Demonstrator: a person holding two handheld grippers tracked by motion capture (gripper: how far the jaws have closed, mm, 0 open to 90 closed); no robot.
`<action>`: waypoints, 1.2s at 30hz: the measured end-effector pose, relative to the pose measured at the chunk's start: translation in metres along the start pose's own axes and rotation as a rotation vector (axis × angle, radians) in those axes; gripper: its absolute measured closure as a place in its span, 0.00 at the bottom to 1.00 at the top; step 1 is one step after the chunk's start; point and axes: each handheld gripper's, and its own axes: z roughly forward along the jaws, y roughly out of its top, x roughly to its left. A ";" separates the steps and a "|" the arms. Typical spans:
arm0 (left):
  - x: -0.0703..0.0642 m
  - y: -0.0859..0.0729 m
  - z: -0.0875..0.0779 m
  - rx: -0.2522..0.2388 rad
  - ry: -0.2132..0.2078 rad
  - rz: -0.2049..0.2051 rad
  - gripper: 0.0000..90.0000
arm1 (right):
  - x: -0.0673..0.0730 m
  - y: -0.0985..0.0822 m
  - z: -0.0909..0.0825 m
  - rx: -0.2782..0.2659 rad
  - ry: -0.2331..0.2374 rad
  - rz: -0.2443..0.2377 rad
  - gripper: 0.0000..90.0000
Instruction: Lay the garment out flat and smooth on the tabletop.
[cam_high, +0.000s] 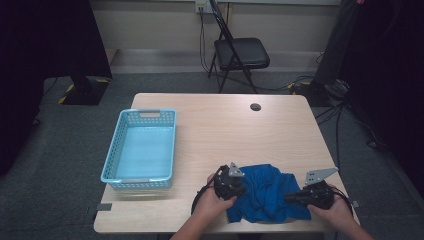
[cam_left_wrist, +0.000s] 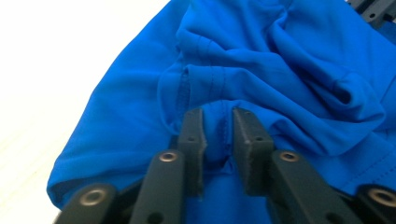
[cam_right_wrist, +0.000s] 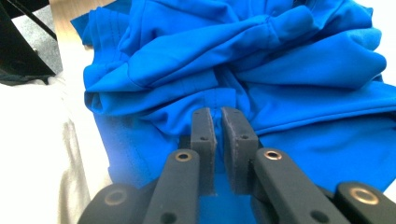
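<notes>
Blue cloth (cam_high: 264, 192) lies crumpled on the near edge of the desk (cam_high: 225, 125), between both hands. Left tongs (cam_left_wrist: 219, 135) nearly closed, pinching a stitched fold; right tongs (cam_right_wrist: 217, 135) almost shut on another fold. Judgement: keep both pinches firm and lift evenly toward the basket (cam_high: 141, 181) beyond.

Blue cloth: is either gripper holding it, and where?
Both. The left gripper pinches a stitched fold of the blue cloth; the right gripper pinches a fold near its side.

Blue cloth (cam_high: 266, 192) crumpled near table (cam_high: 220, 125) edge, left hand-held gripper (cam_high: 239, 188) and right hand-held gripper (cam_high: 291, 198) flanking it
</notes>
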 end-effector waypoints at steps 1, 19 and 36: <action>0.000 0.000 -0.001 0.001 0.001 0.005 0.88 | 0.000 0.000 -0.001 -0.002 -0.002 0.001 0.94; 0.011 0.004 -0.030 -0.068 0.063 -0.004 0.93 | -0.010 0.000 -0.032 -0.152 -0.069 0.042 0.95; 0.017 0.003 -0.037 -0.072 0.085 -0.015 0.93 | -0.018 -0.001 -0.072 -0.306 -0.172 0.068 0.95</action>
